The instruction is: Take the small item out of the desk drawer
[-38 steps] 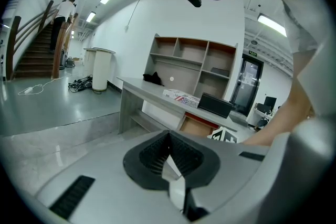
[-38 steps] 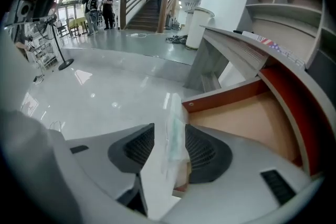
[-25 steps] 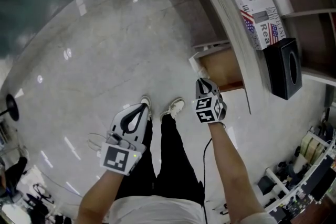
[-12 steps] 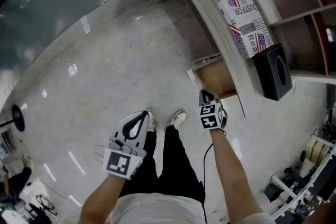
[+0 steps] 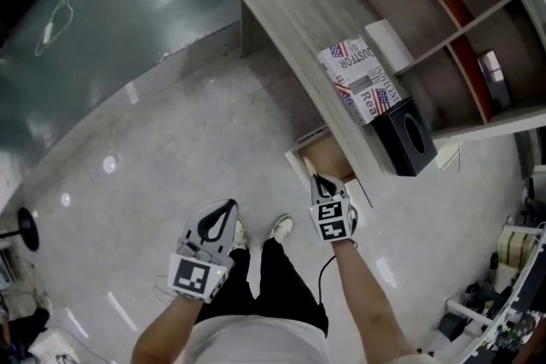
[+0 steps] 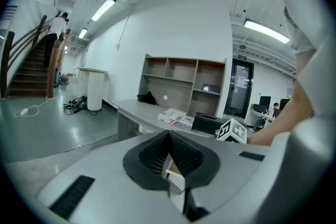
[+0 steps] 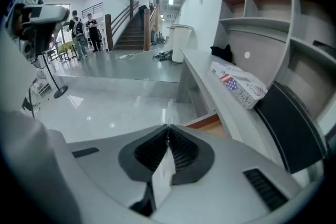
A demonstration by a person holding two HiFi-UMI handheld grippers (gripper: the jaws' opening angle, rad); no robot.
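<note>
R tongs have just pinched fully shut. A sec ago they were part open, nose right at the mouth of the open drawer w/ white front & tan wooden inside. Now they sit a bit back from it, toward the person's black-trousered legs. In the right gripper view the ribbed pads meet, and a thin white sliver shows along the seam below them. Can't tell if that's the small item or just part of the tool. A similar pale piece shows at the seam of the L tongs, which are also closed and hang low at the person's left side, same as before, idle.

Small item itself: not made out anywhere. What shows of the drawer's inside looks like bare wood, but most of it is hidden under the edge of the pale wood-grain desk.

Drawer still pulled out, no change. Head view has lifted, so more desk top shows: flag-print box, black tissue box.

Meaning, prob.: grab step just done and lift-out starting, if the pinch caught something thin. If it's empty, a re-reach into the drawer is needed.
</note>
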